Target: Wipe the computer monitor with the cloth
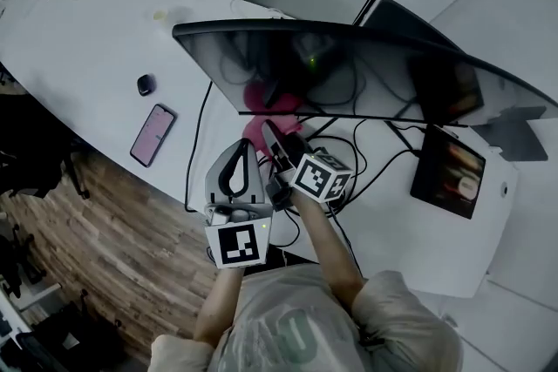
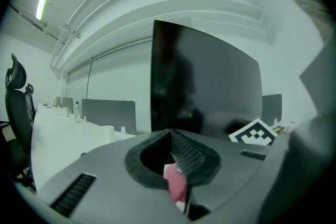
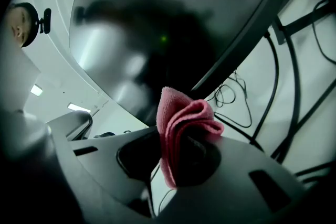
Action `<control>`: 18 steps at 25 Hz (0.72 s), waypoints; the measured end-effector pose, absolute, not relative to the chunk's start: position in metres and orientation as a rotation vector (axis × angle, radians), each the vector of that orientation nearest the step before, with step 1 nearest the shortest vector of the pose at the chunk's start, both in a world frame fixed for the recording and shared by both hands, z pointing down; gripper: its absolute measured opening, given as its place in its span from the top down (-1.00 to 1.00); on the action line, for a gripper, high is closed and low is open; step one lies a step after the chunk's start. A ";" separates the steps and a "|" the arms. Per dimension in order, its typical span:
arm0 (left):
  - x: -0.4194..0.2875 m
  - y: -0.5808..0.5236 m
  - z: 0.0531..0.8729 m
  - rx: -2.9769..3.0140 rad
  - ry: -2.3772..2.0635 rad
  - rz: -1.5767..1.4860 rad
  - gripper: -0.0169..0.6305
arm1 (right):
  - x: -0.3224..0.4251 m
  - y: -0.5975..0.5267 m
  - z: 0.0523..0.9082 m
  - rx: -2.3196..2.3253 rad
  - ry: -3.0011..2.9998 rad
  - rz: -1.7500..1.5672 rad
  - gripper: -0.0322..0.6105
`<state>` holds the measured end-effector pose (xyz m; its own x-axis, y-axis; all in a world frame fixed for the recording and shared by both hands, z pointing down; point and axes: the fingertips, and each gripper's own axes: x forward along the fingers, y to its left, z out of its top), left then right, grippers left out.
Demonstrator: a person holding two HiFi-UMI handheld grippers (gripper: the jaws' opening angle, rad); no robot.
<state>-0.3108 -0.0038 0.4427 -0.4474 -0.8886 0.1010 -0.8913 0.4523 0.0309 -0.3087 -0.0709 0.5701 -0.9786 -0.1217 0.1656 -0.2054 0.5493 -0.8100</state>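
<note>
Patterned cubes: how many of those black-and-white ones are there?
2. One cube sits on the left gripper, low in the head view; the other on the right gripper, up and right of it, nearer the monitor. No others show.

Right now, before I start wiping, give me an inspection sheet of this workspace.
Surface: white desk.
Job's things: curved monitor, screen dark; pink cloth bunched near its lower edge.
Clutter: phone and small dark object at left; tablet at right.
Grippers: right hand-held gripper shut on cloth; left hand-held gripper jaws together.
Cables: black tangle under monitor.
Surroundings: wood floor; office chair.
</note>
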 end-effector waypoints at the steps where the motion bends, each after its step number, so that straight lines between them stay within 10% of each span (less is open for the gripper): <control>1: -0.316 0.001 0.444 1.573 -2.598 0.039 0.90 | -0.315 -0.065 0.570 0.262 -2.682 1.421 0.73; 18: -0.353 0.041 0.453 1.383 -2.682 0.052 0.90 | -0.352 -0.030 0.576 0.188 -2.668 1.381 0.73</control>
<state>-0.3531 0.0412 0.4530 -0.5741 -0.8092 0.1253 -0.8134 0.5811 0.0261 -0.3517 -0.0304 0.5760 -0.9836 -0.0503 0.1731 -0.1704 0.5732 -0.8015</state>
